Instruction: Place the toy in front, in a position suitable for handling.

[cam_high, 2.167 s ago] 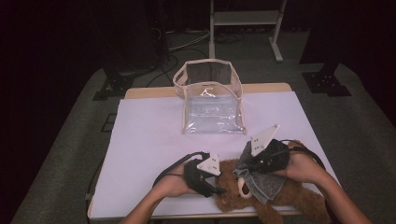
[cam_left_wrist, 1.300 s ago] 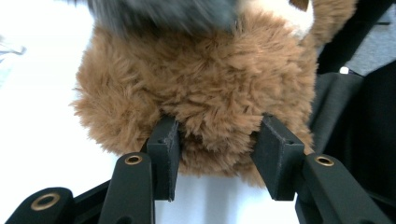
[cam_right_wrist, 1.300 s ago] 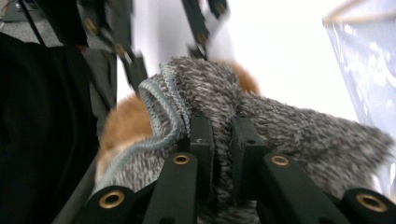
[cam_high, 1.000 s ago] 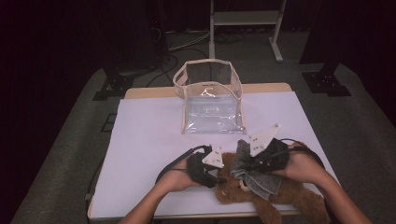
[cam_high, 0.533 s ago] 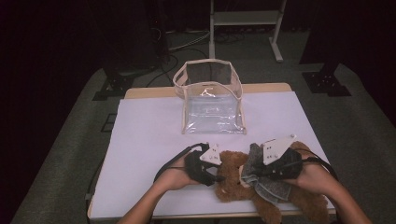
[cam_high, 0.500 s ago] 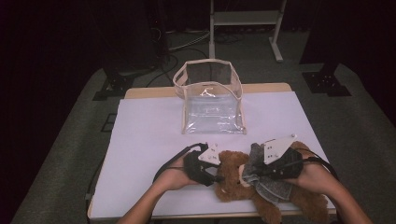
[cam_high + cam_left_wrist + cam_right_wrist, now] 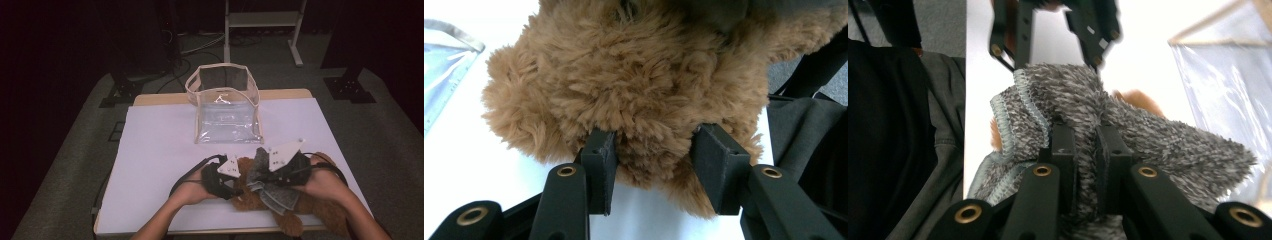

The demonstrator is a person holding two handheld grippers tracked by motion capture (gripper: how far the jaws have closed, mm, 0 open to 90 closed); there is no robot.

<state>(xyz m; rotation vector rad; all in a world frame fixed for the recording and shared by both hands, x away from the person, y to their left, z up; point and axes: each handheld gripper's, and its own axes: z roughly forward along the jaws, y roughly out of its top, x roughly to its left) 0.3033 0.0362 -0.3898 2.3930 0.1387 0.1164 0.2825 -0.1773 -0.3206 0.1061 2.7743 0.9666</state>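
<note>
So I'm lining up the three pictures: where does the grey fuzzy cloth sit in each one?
High view: the grey fuzzy cloth lies low and right of centre, over the brown teddy bear.
Left gripper view: I can't make it out; dark fabric at the top edge is unclear.
Right gripper view: it lies centre, pinched between the right gripper fingers.
Shared landmark: the clear bag, also at that view's right edge.

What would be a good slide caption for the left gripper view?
Left gripper clamps the brown plush toy on the white table.
</note>
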